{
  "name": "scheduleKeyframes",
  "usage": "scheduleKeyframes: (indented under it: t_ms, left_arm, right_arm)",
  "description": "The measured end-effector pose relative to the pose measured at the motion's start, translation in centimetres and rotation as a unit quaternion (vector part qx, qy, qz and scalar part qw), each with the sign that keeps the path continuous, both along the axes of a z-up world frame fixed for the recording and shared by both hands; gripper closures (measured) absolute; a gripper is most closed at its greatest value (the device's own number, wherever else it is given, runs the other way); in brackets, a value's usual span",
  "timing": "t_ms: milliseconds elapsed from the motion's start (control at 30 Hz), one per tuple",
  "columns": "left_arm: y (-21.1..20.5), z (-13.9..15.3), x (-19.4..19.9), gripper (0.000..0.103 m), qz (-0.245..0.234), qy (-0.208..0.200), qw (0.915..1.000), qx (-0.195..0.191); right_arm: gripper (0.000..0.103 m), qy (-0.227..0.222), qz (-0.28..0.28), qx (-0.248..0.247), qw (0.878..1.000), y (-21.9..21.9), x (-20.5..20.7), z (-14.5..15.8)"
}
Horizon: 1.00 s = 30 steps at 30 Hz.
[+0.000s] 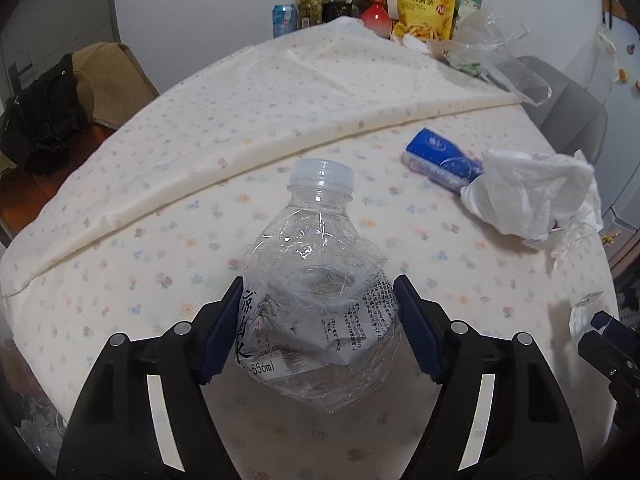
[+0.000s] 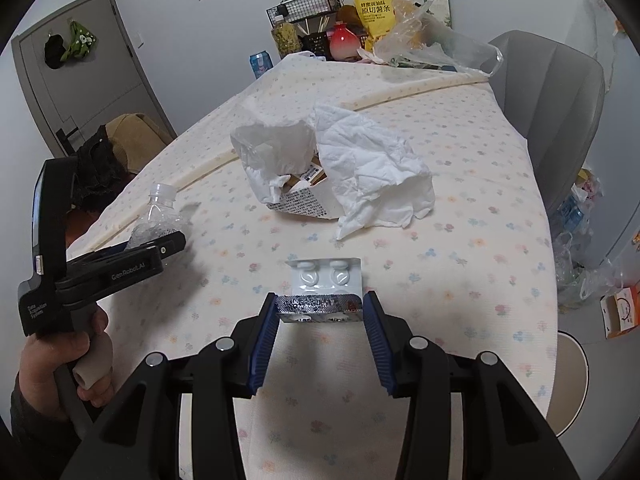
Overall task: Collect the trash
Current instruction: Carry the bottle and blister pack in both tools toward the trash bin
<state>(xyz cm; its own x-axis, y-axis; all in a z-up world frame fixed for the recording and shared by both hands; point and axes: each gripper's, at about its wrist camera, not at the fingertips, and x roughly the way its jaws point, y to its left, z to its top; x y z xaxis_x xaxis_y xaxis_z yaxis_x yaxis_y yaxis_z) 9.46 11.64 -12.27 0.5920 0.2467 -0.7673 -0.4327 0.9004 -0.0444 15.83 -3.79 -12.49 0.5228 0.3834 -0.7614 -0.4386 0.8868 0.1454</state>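
Observation:
My left gripper [image 1: 318,308] is shut on a crushed clear plastic bottle [image 1: 316,264] with a white cap, held above the flowered tablecloth; it also shows in the right wrist view [image 2: 158,216], at the left. My right gripper [image 2: 320,306] is shut on a silver pill blister pack [image 2: 324,290], bent, just above the cloth. A crumpled white tissue [image 2: 368,168] lies over a small printed box [image 2: 308,200] mid-table. In the left wrist view the tissue [image 1: 528,192] lies beside a blue tissue packet [image 1: 440,158].
The table [image 2: 460,240] carries a folded cloth ridge across its far half. At the far end stand a yellow snack bag [image 2: 378,10], a clear plastic bag [image 2: 436,40], a red vase [image 2: 342,42], a can [image 2: 261,63] and a wire basket. A grey chair [image 2: 556,92] stands at right.

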Motion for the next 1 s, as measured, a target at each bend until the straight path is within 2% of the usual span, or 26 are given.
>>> scheduleKeyframes:
  t_ms: [233,533,1000]
  left_arm:
    - [-1.6,2.7,-0.6,0.030,-0.023,-0.042,0.9988,0.001]
    - [-5.7,5.9,-0.1,0.029,-0.071,-0.080,0.9943,-0.004]
    - [-13.4,8.7,2.8,0.029,-0.152,-0.102,0.9826,-0.030]
  right_arm:
    - [0.060,-0.020,-0.018,0.015,1.000,-2.1,-0.5,1.9]
    - [0.060,-0.040,-0.075,0.032,0.996,-7.6,-0.9,3.9]
    - [0.060,-0.049,-0.169,0.046,0.983,-16.4,-0.7,4.3]
